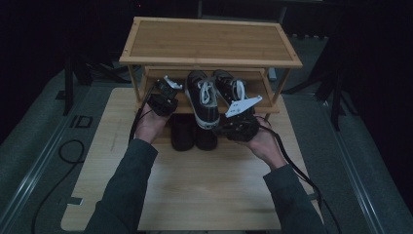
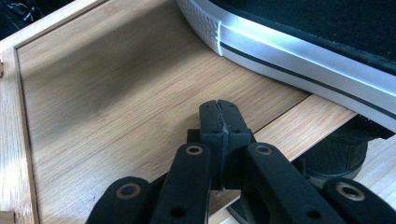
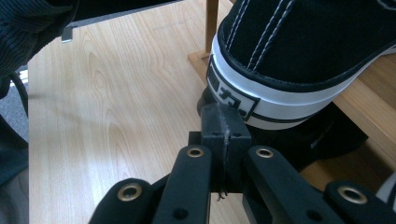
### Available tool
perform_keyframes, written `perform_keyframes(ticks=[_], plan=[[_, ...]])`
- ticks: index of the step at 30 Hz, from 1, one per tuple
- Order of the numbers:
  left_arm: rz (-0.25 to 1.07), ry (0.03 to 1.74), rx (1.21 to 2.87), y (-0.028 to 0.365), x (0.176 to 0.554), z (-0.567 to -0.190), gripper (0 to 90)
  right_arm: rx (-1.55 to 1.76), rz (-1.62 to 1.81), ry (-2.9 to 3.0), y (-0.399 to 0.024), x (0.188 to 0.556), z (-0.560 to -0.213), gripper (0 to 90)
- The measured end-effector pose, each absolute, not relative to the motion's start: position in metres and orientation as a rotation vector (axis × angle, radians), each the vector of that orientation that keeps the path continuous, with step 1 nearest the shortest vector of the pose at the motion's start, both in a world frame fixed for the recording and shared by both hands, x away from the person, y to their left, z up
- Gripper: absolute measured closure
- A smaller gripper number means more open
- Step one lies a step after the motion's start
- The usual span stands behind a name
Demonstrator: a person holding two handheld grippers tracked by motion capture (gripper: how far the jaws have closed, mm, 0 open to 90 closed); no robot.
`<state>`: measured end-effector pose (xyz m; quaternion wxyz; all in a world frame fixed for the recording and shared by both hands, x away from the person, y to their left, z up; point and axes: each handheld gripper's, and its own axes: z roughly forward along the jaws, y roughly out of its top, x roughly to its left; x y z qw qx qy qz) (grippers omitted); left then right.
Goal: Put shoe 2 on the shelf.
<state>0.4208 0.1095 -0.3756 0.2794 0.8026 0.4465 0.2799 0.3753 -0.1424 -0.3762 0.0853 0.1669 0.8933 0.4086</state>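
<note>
Rack stands at table's twelve o'clock; two sneakers on its shelf, two shoes beneath, at six o'clock.

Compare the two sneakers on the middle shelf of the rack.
The left sneaker sticks its heel well out past the shelf edge; the right sneaker sits further in, its heel behind the right gripper. The left sneaker lies about straight front to back; the right sneaker angles leftward toward the back. Both are black canvas with white laces and white soles.
</note>
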Motion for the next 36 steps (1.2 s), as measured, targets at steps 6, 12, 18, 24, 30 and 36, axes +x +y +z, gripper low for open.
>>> perform_keyframes(ticks=[6, 12, 18, 24, 30, 36], plan=[[0.746, 1.201, 2.154, 0.110, 0.421, -0.375, 90.0, 0.502, 1.244, 2.655, -0.139, 0.378, -0.378, 90.0], [0.750, 1.203, 2.144, 0.109, 0.421, -0.376, 90.0, 0.508, 1.240, 2.641, -0.129, 0.380, -0.380, 90.0], [0.754, 1.203, 2.147, 0.109, 0.420, -0.376, 90.0, 0.525, 1.247, 2.633, -0.127, 0.381, -0.381, 90.0], [0.747, 1.205, 2.134, 0.109, 0.420, -0.376, 90.0, 0.566, 1.269, 2.590, -0.137, 0.382, -0.377, 90.0], [0.750, 1.206, 2.140, 0.110, 0.420, -0.376, 90.0, 0.555, 1.283, 2.581, -0.133, 0.382, -0.379, 90.0], [0.736, 1.209, 2.135, 0.111, 0.421, -0.376, 90.0, 0.551, 1.306, 2.583, -0.130, 0.385, -0.380, 90.0]])
